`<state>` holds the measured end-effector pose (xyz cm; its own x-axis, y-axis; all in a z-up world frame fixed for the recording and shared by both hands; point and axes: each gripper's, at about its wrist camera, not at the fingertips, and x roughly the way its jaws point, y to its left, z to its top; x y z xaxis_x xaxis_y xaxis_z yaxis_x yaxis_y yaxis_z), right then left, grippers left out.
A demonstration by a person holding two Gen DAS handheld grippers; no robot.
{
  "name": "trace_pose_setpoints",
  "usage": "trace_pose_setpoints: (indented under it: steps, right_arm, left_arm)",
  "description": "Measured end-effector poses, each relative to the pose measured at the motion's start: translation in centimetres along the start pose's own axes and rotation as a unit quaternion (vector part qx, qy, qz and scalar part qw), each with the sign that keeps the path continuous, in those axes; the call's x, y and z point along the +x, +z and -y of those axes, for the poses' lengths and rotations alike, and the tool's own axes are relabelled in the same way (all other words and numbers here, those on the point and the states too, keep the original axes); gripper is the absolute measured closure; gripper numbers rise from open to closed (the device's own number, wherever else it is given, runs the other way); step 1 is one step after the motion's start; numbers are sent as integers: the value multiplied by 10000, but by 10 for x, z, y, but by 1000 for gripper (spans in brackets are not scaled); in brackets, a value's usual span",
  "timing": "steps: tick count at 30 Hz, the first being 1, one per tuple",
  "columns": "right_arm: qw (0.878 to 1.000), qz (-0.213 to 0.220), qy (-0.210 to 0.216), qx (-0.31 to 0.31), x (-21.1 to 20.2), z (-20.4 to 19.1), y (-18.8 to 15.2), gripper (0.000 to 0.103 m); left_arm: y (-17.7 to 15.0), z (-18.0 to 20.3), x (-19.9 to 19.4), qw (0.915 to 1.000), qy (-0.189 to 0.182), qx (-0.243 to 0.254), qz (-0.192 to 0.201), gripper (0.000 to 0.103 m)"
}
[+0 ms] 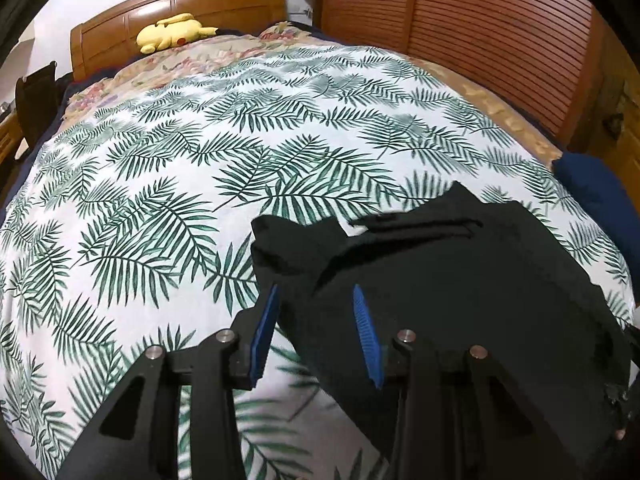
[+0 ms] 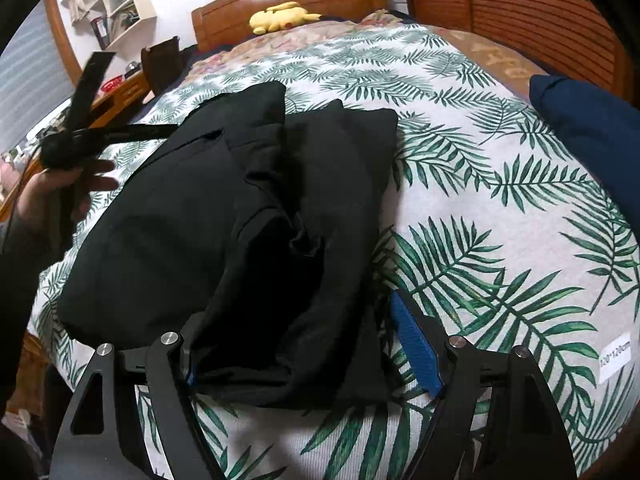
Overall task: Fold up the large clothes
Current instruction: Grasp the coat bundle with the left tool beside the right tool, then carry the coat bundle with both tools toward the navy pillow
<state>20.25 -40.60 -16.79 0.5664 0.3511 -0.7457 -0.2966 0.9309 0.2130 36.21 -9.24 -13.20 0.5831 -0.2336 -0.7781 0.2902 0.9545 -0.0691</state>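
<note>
A black garment (image 1: 460,276) lies folded into a thick bundle on the palm-leaf bedspread (image 1: 160,184). In the left wrist view my left gripper (image 1: 316,300) is open, its blue pads (image 1: 362,320) straddling the garment's near left edge without clamping it. In the right wrist view the garment (image 2: 224,216) fills the middle, and my right gripper (image 2: 296,336) is open wide with the near end of the bundle lying between its fingers; the left pad is mostly hidden by cloth. The left gripper (image 2: 80,128) and the hand holding it show at the far left.
A yellow plush toy (image 1: 172,32) lies by the wooden headboard (image 1: 180,4). A dark blue cushion (image 2: 592,128) sits at the bed's right edge. A slatted wooden wardrobe (image 1: 480,32) stands right of the bed. A bedside desk and shelves (image 2: 120,12) are on the left.
</note>
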Motion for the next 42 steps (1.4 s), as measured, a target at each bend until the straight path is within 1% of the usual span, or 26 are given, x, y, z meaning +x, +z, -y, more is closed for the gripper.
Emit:
trace_pose_setpoints:
  steps: [4, 8, 13, 19, 21, 22, 23, 24, 25, 26, 27, 28, 29, 30, 31, 33, 35, 36, 38, 42]
  right_arm:
    - [10000, 3, 31, 1, 2, -1, -2, 23]
    - [10000, -15, 86, 22, 4, 0, -1, 23]
    - [10000, -10, 74, 14, 4, -1, -1, 23]
    - [9998, -31, 100, 171, 7, 2, -1, 21]
    - [9997, -64, 93, 215, 7, 1, -1, 21]
    - [9997, -84, 104, 227, 7, 1, -1, 20]
    - [9996, -108, 126, 239, 7, 0, -1, 20]
    - [9995, -114, 147, 244, 7, 0, -2, 21]
    - [9994, -104, 208, 244, 6, 0, -2, 22]
    - [9993, -98, 258, 248, 5, 0, -3, 25]
    - [9992, -89, 298, 252, 4, 1, -3, 27]
    - [9991, -59, 329, 256, 3, 0, -3, 31]
    - [9991, -34, 360, 233, 1, -1, -3, 38]
    - [9989, -8, 429, 197, -1, -3, -4, 44]
    - [9979, -18, 614, 211, -3, -5, -5, 57]
    - [9979, 32, 622, 163, -5, -8, -6, 62]
    - [9977, 146, 659, 117, -11, -9, -7, 76]
    - [9968, 239, 744, 159, -16, -7, -6, 78]
    - [9961, 400, 784, 87, -25, -9, -3, 83]
    - [9950, 665, 734, -157, -43, -18, 6, 86]
  left_arm:
    - [3, -2, 15, 10000, 29, 28, -82, 59]
    - [3, -7, 25, 9999, 77, -72, -105, 51]
    - [3, -8, 29, 9998, 109, -83, -134, 49]
    - [6, -10, 34, 9999, 86, -54, -133, 49]
    - [8, -12, 37, 9997, 79, -82, -207, 49]
    - [10, -13, 38, 9997, 70, -87, -230, 56]
    - [10, -12, 39, 9997, -25, -46, -257, 66]
    - [11, -10, 41, 9996, -41, 2, -291, 75]
    - [10, -6, 41, 9995, -25, 96, -309, 81]
    - [10, -2, 41, 9993, 18, 183, -329, 88]
    - [10, 1, 39, 9991, 51, 245, -347, 91]
    - [10, 3, 38, 9990, 81, 267, -348, 95]
    - [11, 6, 34, 9988, 151, 314, -344, 98]
    - [11, 7, 32, 9987, 178, 344, -333, 99]
    - [12, 8, 27, 9987, 204, 363, -310, 100]
    - [14, 8, 15, 9987, 257, 376, -230, 101]
    - [19, 8, -2, 9986, 339, 381, -117, 102]
    - [21, 8, -7, 9985, 365, 388, -82, 102]
    - [26, 10, -26, 9982, 445, 393, 65, 103]
    - [34, 19, -58, 9968, 579, 471, 287, 103]
